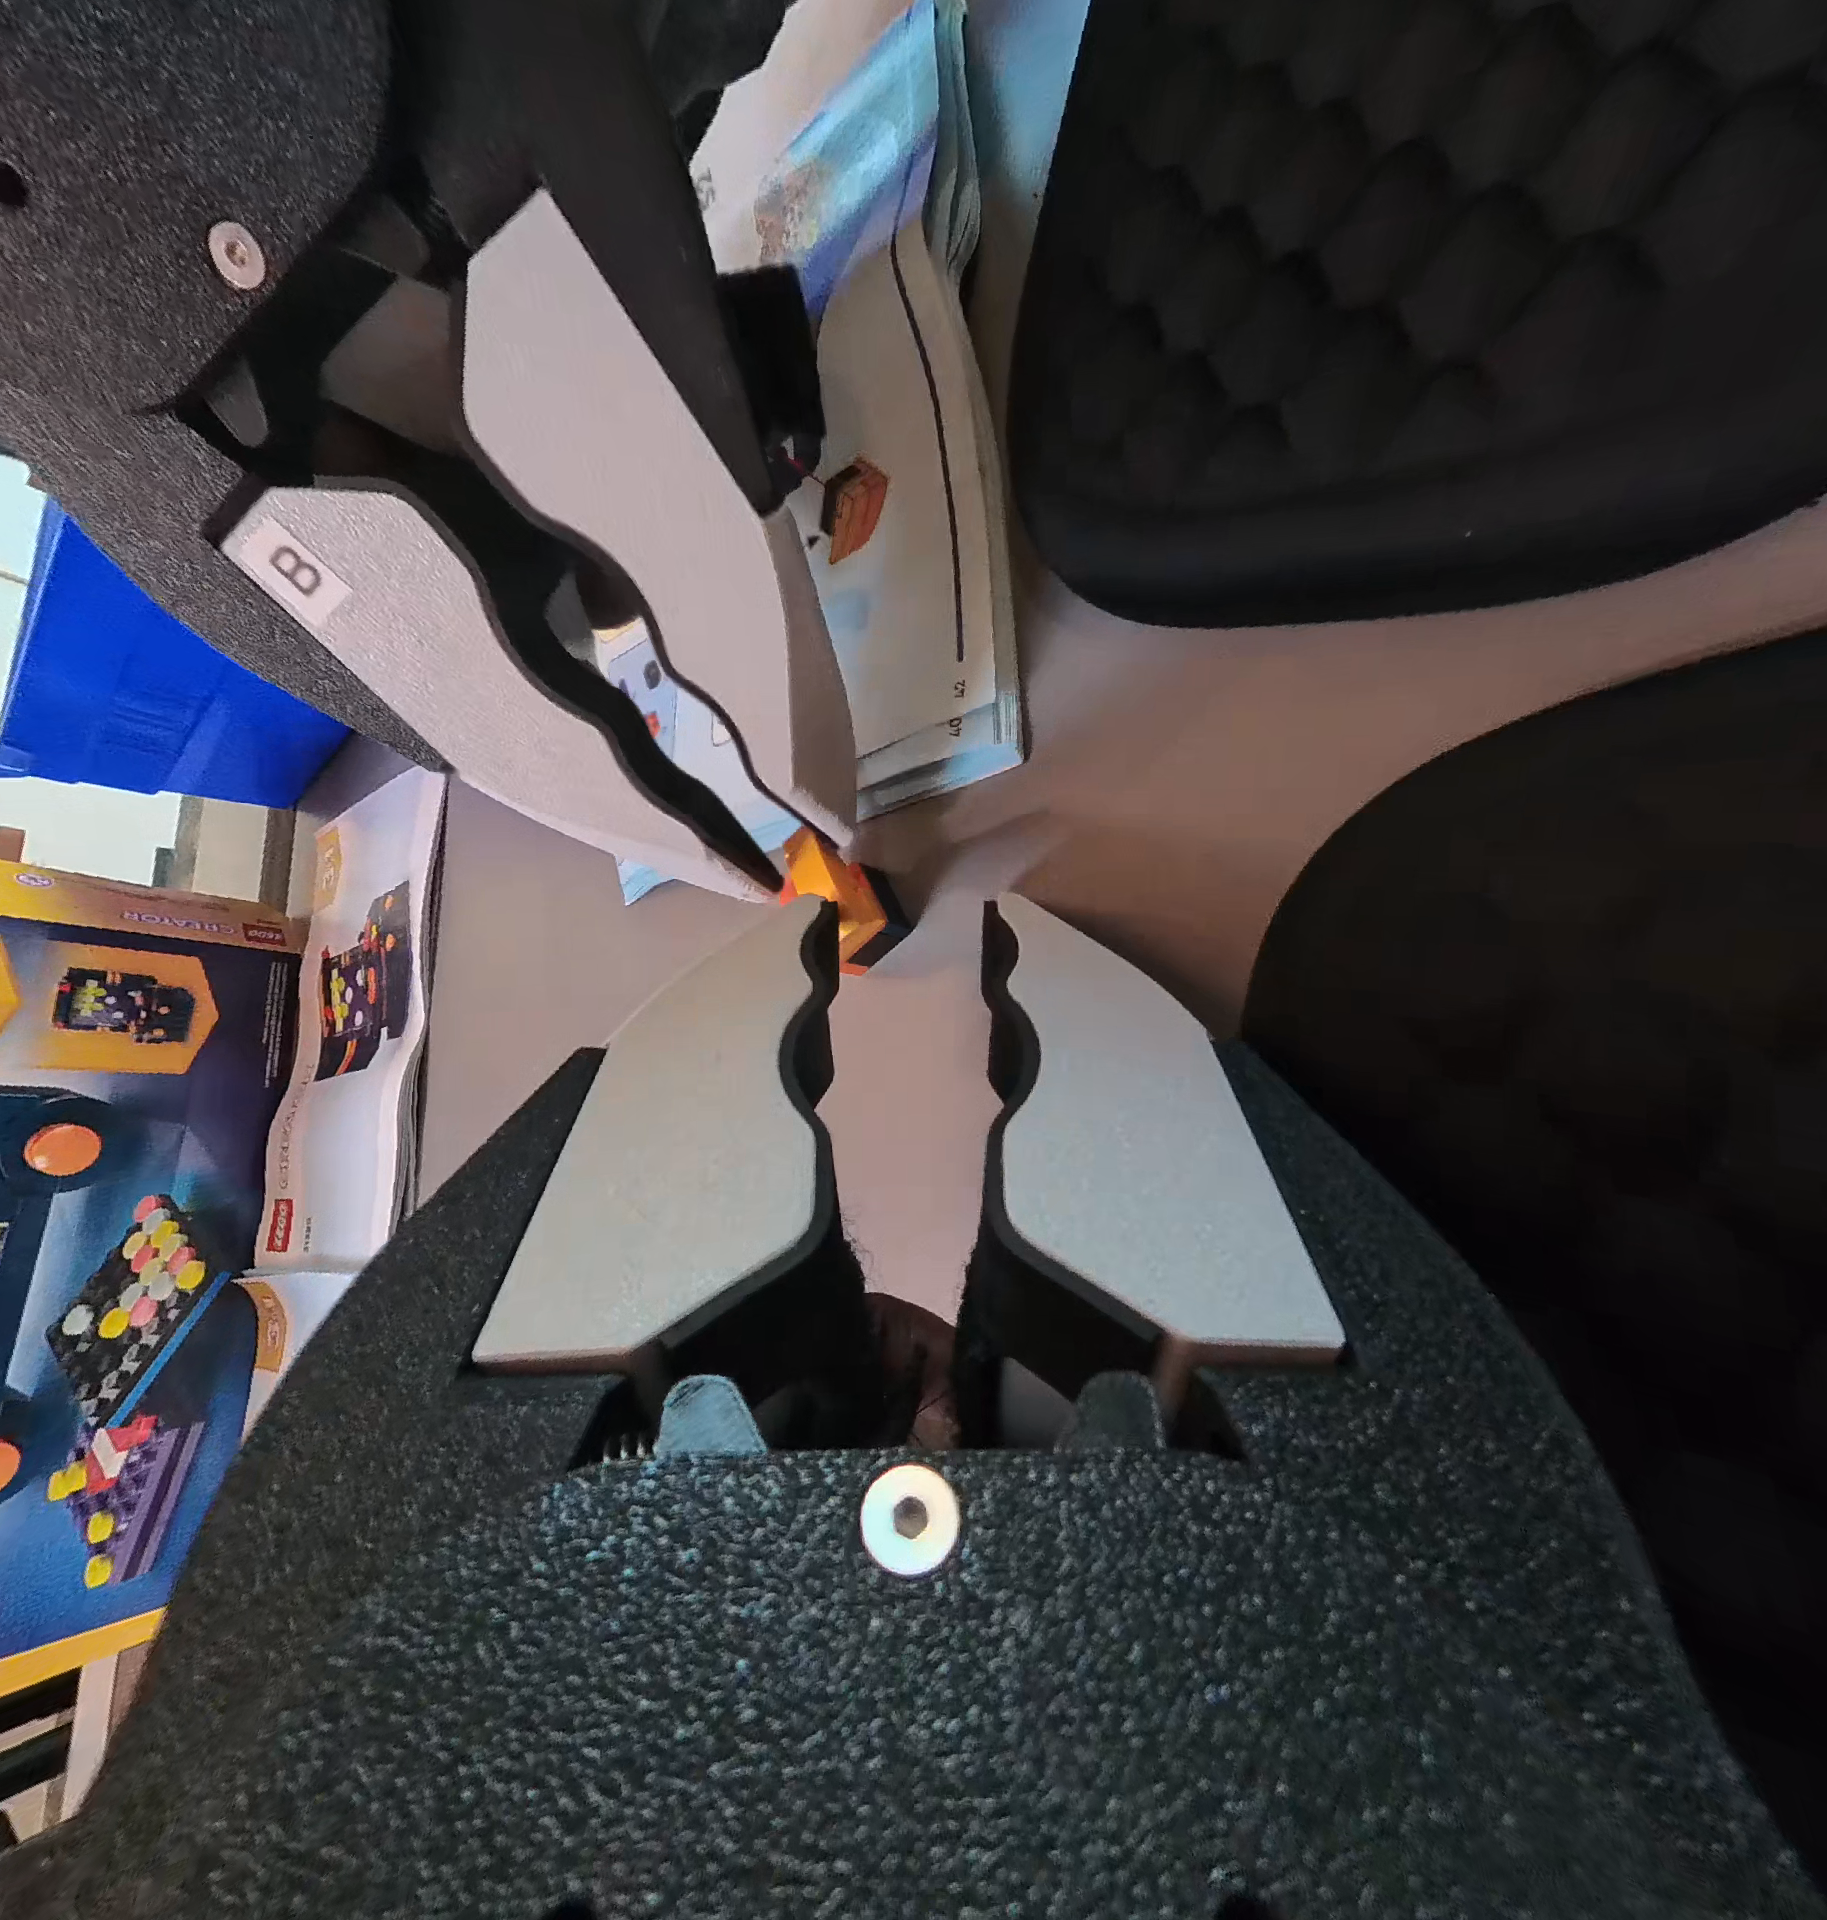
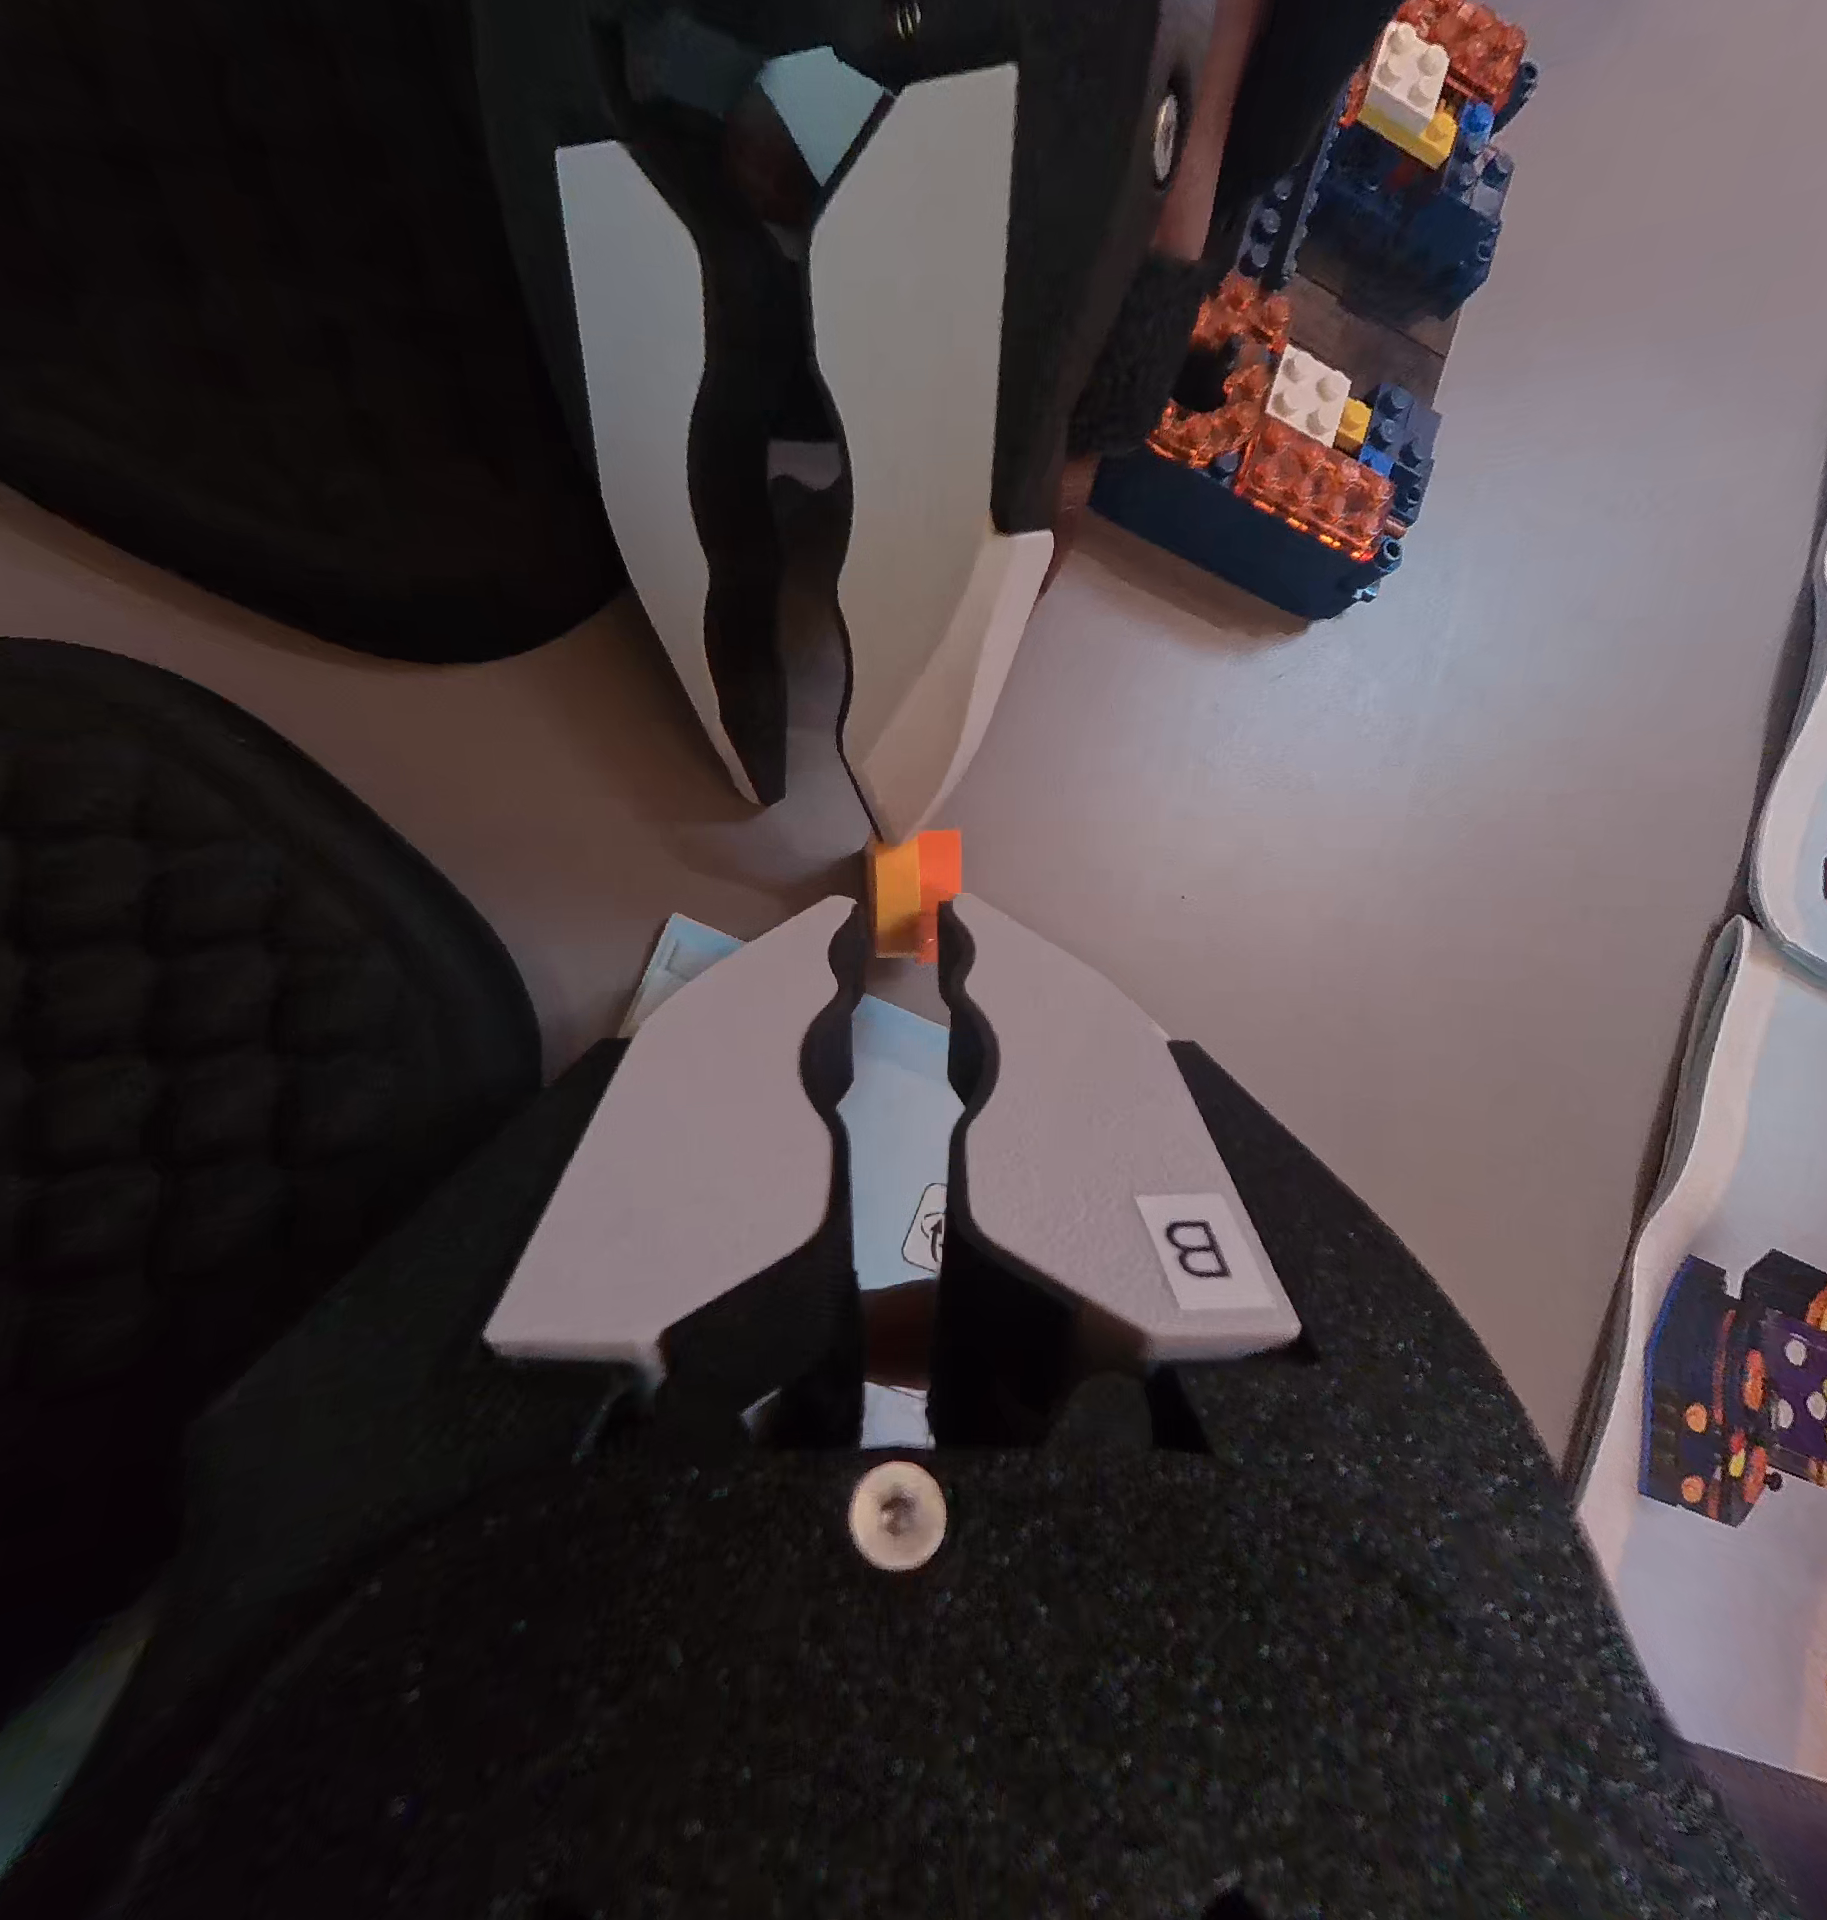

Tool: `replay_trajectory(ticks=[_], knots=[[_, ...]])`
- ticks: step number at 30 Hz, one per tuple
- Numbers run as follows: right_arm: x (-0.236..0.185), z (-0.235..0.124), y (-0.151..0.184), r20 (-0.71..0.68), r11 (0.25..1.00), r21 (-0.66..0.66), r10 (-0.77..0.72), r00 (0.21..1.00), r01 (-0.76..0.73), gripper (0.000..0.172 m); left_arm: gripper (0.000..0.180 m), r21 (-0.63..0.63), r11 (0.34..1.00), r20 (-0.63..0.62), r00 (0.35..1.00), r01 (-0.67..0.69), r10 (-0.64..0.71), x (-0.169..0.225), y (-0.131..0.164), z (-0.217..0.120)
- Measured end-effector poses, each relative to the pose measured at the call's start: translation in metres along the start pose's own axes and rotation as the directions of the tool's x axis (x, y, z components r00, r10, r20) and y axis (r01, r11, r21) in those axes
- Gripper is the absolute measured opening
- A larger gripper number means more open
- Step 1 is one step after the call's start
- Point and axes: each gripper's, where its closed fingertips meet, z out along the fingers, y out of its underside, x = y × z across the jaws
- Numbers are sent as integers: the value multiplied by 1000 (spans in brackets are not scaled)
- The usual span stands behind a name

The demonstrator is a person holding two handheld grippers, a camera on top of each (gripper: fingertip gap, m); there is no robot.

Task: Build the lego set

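The right gripper [image 2: 898, 925] was pinching a little brick stack [image 2: 914, 883], yellow & orange w/ a black bit, just at its fingertips. Both pads looked pressed on it, but only the very tips had it. The stack was up off the table [image 2: 1304, 831], between the 2 grippers.

The left gripper [image 1: 904, 914] was open, w/ a wide gap between its fingers. Only one fingertip [image 2: 904, 810] touched the stack, on the far side. The other finger was apart from it.

What could go wrong, I think:
- The hold was tiny. A push from that one left finger could twist the stack or pop it out of the tips.
- The pinch looked to sit mostly on the orange part, so the layers could snap apart & one piece drop.
- If it fell, it could bounce under the booklet [image 1: 919, 520] or roll toward the big brick model [image 2: 1335, 312] & be hard to pick up again.
- Squeezing harder at the tips could flick it away.
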Motion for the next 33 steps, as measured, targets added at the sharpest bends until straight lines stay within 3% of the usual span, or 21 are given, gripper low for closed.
replay_trajectory(ticks=[5, 11, 15, 33], knots=[[7, -4, 2, 12, 998, 40, 44, 999, -45, 24, 26, -12, 1000, -6, 1000, -3, 3, -1, 0, 2], [6, -1, -7, 216, 952, 177, 208, 954, -248, 19, 26, -36, 999, -23, 1000, -9, 8, -2, 0, 3], [10, 1, -2, 273, 929, 161, 282, 920, -333, 12, 27, -54, 998, -49, 999, 18, -21, -3, 0, 5], [8, -1, -1, 212, 924, 262, 225, 951, -277, 5, 14, -152, 988, -68, 998, -15, 5, -11, 1, 10]])
